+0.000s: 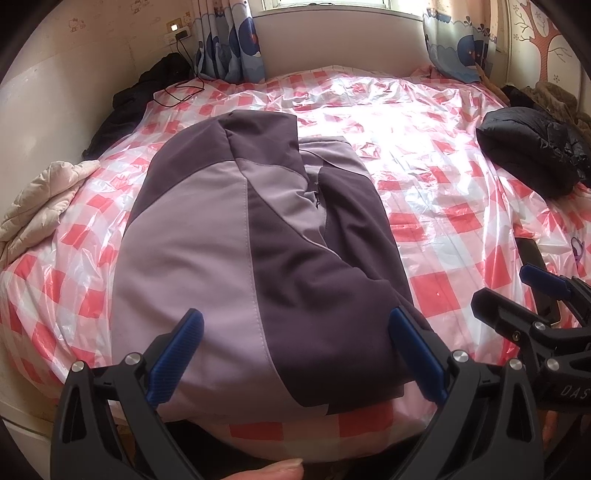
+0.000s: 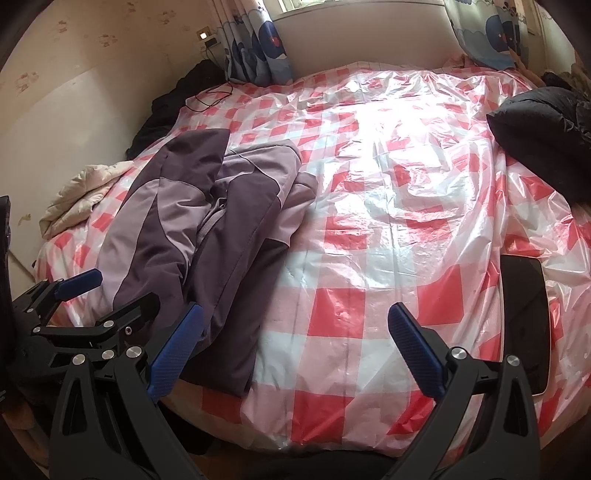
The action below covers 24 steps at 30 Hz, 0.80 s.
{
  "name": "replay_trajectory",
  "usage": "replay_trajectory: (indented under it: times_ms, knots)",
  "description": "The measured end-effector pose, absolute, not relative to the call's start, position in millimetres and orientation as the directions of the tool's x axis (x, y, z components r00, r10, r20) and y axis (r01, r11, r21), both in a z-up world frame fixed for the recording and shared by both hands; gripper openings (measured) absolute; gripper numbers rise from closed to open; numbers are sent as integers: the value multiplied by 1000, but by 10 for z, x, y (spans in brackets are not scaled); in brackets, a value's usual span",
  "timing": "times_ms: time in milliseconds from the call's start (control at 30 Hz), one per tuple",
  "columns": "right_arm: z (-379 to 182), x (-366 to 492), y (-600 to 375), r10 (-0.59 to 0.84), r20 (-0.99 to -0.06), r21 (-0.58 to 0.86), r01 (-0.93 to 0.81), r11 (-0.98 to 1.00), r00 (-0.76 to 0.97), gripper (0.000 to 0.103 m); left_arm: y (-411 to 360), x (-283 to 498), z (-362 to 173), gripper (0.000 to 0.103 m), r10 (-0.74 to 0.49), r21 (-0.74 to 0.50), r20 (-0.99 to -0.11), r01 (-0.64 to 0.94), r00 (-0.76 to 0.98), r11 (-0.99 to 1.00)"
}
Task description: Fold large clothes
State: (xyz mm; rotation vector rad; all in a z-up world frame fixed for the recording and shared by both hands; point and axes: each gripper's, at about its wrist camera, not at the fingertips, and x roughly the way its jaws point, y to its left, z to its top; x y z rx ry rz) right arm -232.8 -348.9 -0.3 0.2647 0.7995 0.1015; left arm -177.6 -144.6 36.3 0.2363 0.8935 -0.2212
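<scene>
both tongs open, empty: left gripper over jacket hem, right gripper beside. slick sheet may let the fold slide.

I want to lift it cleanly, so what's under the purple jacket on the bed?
The purple jacket lies directly on the red-checked plastic sheet covering the bed. Anything beneath its folded layers is hidden.

Daylight is pouring through a window at the far wall, glaring off the red-and-white checked plastic sheet covering the bed. Blue cartoon curtains are hanging at both sides. A wall socket is feeding a black cable trailing onto the bed, and a tree decal is showing on the right wall.
</scene>
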Motion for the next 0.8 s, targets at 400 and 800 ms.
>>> replay_trajectory:
  times_ms: [400,800]
  knots:
    - [61,-2318,-3399,191,-692,259,-8,966,696,96,-1271,-1789,454,96,-110,68,-764,249,635,966]
    - [133,-2360,-3372,179,-684,237,-17,971,707,96,-1189,-1805,531,96,-112,52,-755,230,646,972]
